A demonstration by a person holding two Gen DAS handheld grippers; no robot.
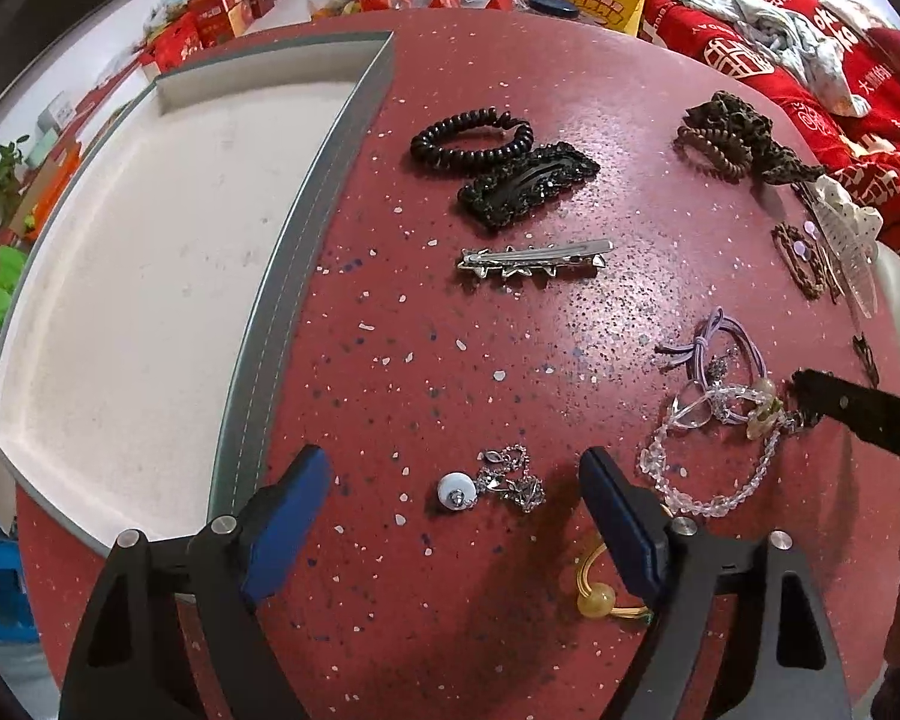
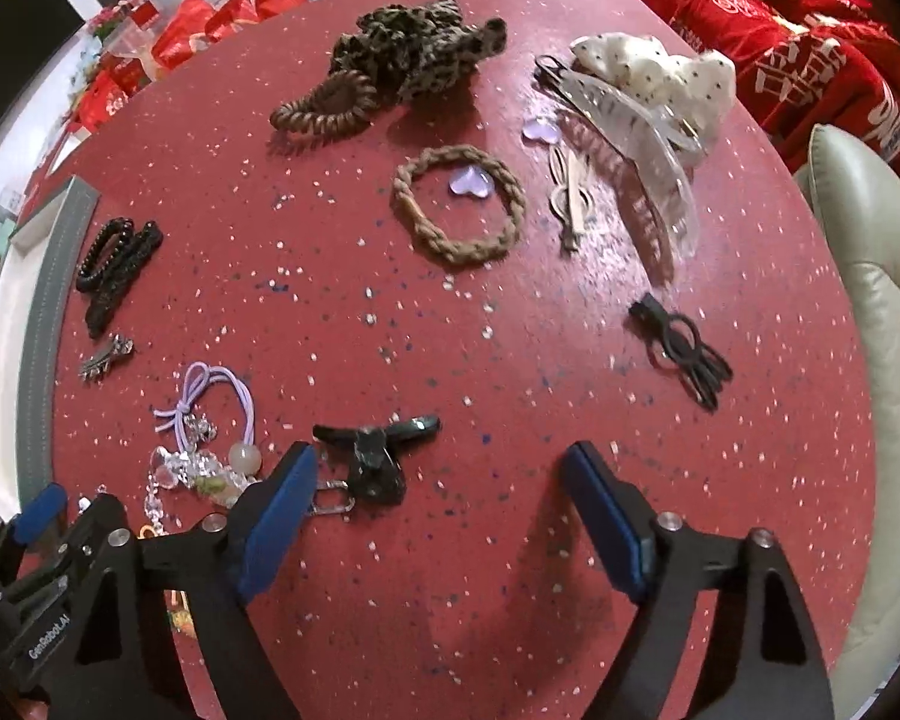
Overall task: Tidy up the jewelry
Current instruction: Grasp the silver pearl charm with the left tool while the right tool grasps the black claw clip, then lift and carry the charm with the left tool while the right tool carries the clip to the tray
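Jewelry: hair ties, clips and bracelets lie scattered on the red table [image 1: 426, 360], all outside the tray [image 1: 150, 276], which looks bare inside, so sorting seems barely begun.
Tray: white-lined, grey-edged, at the table's left side, likely the collecting place.
Left gripper [image 1: 456, 480]: released, jaws wide, hovering just right of the tray's near corner and bracketing the charm chain [image 1: 492, 483] with its white bead; probably the next pick.
Right gripper [image 2: 438, 480]: released, empty, well right of the tray, its left finger beside the black bow clip [image 2: 378, 450].
Bracelet [image 1: 708, 468]: clear beads, tangled with the purple tie [image 1: 720, 348], right of the charm chain.
Silver clip [image 1: 534, 258]: right of the tray, mid-table; black coil tie [image 1: 468, 138] beyond it.
Braided tie [image 2: 456, 210]: farther right again, purple heart [image 2: 471, 185] inside its loop.
Risk: the thin chain lies flat and may slip the pads.
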